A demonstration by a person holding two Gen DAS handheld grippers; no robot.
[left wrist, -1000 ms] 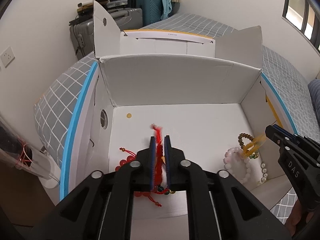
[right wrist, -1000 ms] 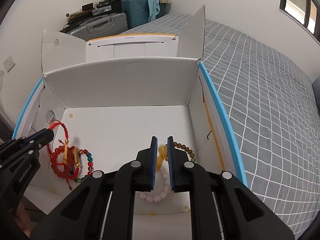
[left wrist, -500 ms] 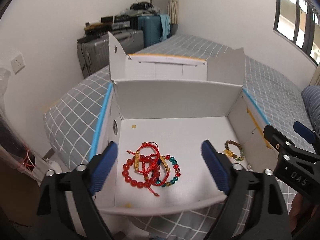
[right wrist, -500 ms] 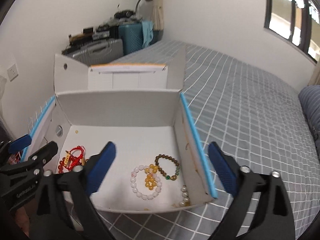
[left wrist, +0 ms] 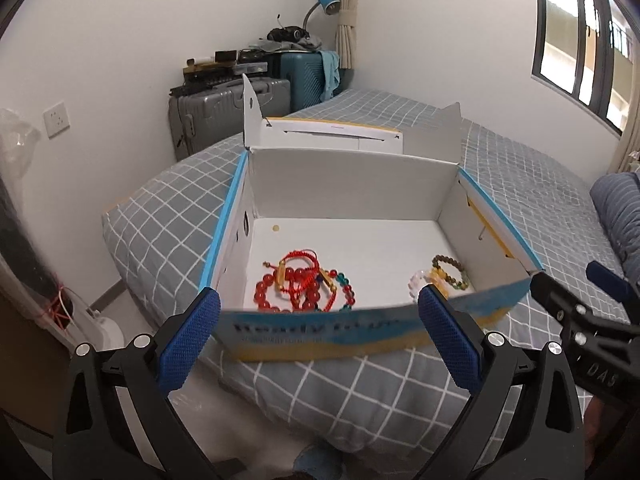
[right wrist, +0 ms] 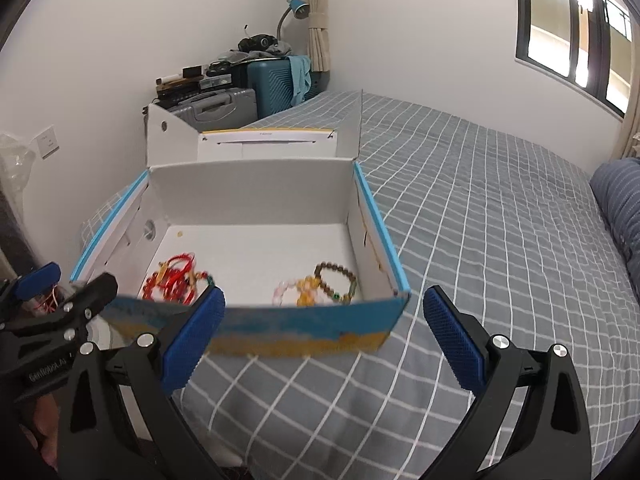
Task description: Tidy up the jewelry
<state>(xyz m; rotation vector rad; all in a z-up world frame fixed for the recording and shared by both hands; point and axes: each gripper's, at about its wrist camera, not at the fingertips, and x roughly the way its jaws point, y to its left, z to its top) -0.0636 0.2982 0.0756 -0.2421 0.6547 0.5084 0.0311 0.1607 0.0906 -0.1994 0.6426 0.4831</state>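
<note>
Both my grippers, left (left wrist: 318, 334) and right (right wrist: 324, 334), hang with jaws released, nothing between them. Bracelets (left wrist: 304, 284) lie in the open white box (left wrist: 352, 184), centre frame, on the grey checked bed (right wrist: 480, 200). Suitcases (left wrist: 224, 112) upper left against the white wall; window (left wrist: 580, 40) upper right.

You have even daylight from the window (left wrist: 576, 40) at upper right, whose panes blow out to glare. The white walls look bright, and shadows inside the box (right wrist: 256, 184) stay soft. The box's near printed wall (left wrist: 328, 332) smears with motion blur. Fisheye distortion bends the bed (right wrist: 500, 208) grid, and dark vignetting fills every corner.
</note>
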